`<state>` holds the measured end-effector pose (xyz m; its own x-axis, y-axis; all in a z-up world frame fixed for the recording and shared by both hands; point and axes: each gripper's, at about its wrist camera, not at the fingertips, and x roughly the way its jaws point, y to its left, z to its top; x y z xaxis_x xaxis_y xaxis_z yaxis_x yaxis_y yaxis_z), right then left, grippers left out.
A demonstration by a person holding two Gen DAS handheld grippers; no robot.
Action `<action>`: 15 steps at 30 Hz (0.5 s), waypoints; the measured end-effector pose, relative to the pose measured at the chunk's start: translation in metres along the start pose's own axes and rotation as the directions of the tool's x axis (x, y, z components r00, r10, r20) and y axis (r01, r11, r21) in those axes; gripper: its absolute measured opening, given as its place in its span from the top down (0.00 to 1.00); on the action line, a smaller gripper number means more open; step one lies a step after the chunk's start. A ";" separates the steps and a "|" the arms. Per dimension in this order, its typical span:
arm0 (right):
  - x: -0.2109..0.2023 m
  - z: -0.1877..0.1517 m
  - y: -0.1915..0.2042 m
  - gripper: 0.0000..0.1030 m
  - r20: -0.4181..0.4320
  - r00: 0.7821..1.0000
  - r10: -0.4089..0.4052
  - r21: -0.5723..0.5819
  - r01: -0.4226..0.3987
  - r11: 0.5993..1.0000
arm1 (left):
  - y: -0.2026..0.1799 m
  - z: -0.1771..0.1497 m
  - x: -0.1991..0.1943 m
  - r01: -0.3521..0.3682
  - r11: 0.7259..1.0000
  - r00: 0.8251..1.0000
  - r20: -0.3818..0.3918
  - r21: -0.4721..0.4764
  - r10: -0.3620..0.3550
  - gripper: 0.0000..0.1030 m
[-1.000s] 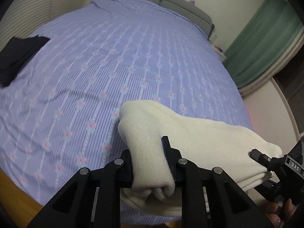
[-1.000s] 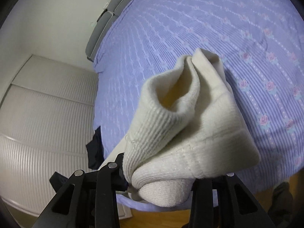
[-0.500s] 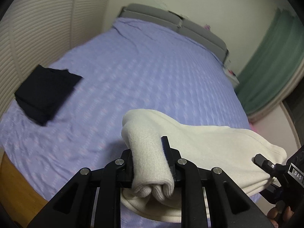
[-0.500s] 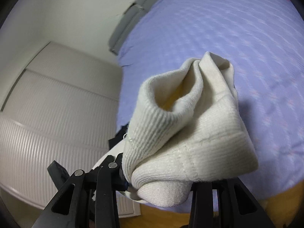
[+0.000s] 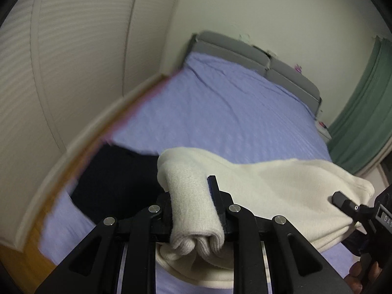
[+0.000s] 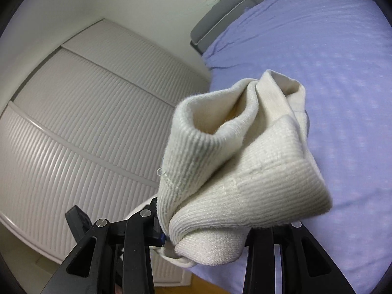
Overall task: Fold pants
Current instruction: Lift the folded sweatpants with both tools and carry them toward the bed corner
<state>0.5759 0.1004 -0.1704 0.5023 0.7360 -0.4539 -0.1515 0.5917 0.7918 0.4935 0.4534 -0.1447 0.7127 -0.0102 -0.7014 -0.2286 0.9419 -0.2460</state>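
Observation:
The folded cream knit pants hang in the air between both grippers, above the near edge of the bed. My left gripper is shut on one bunched end of the pants. My right gripper is shut on the other end, where the ribbed waistband bulges up and hides the fingertips. In the left wrist view the right gripper's body shows at the far right beside the pants.
A folded black garment lies on the bed's near left corner, just left of and below the left gripper. The lilac bedspread stretches back to a grey headboard. White slatted wardrobe doors stand to the left, and a green curtain hangs at the right.
Both grippers have swung left with the pants held between them. The black garment has come closer, now right beside the left gripper, and the wardrobe fills more of both views.

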 end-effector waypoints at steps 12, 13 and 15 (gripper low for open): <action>0.215 -0.018 0.072 0.63 0.028 0.996 0.083 0.013 -0.084 0.996 | 0.167 0.092 0.091 -0.030 0.998 0.993 0.119 0.048 0.024 0.79; 0.232 -0.022 0.068 0.63 0.027 0.997 0.079 0.031 -0.079 0.996 | 0.178 0.081 0.106 -0.028 0.998 0.993 0.115 0.057 0.021 0.79; 0.258 -0.043 0.038 0.63 0.010 0.998 0.058 0.080 -0.059 0.995 | 0.198 0.056 0.133 -0.026 0.998 0.996 0.090 0.061 0.021 0.79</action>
<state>0.6629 0.3275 -0.2751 0.5013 0.7656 -0.4031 -0.1117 0.5193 0.8473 0.5801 0.6572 -0.2487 0.7643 0.0395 -0.6437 -0.2067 0.9605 -0.1865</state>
